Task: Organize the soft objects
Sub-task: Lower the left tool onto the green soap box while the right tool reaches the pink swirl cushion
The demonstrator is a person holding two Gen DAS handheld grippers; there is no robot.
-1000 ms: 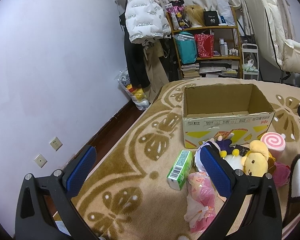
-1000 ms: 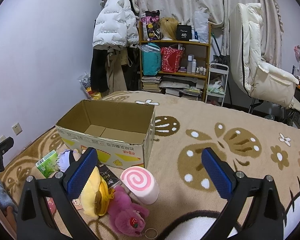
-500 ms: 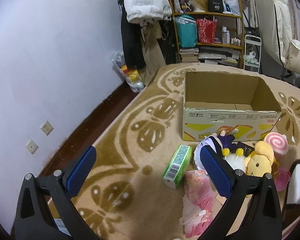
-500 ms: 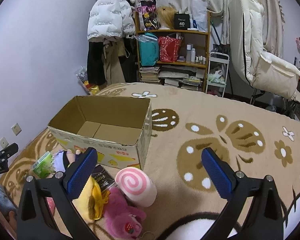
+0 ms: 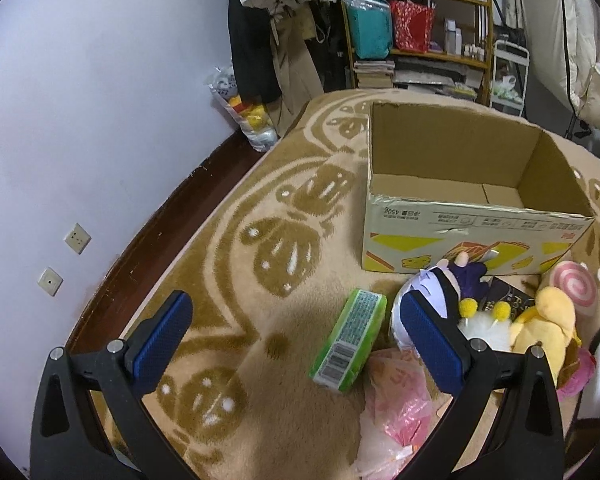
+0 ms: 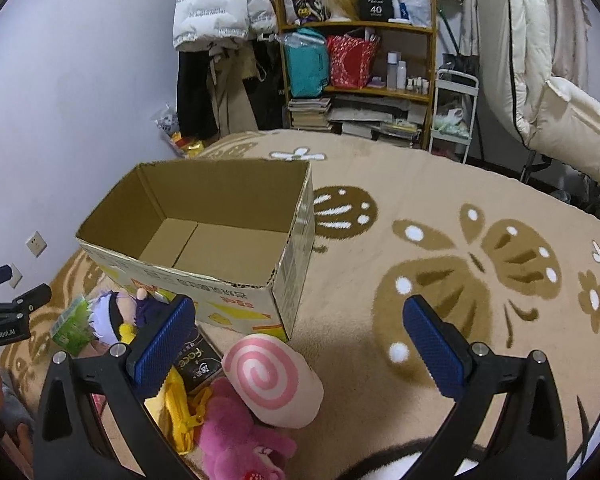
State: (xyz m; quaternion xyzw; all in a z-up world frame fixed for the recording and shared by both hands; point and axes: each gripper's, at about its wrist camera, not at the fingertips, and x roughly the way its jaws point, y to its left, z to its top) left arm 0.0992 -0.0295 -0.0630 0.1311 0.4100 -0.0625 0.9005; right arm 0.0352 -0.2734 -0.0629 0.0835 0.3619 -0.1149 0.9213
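Both my grippers, left (image 5: pixel 296 340) and right (image 6: pixel 298 344), are spread wide and empty, so I'd drop the right one straight onto the swirl pillow (image 6: pixel 274 380) just below its fingers, squeeze mid-body, then lift into the box (image 6: pixel 220 236) ahead.

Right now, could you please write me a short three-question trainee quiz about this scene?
1. True or false: the box already holds a toy.
2. Which lies nearest the swirl roll? A) pink plush B) green pack C) shelf
3. Fill in: both the left gripper and right gripper are ____.

Key: 1 false, it is empty; 2 A; 3 open.
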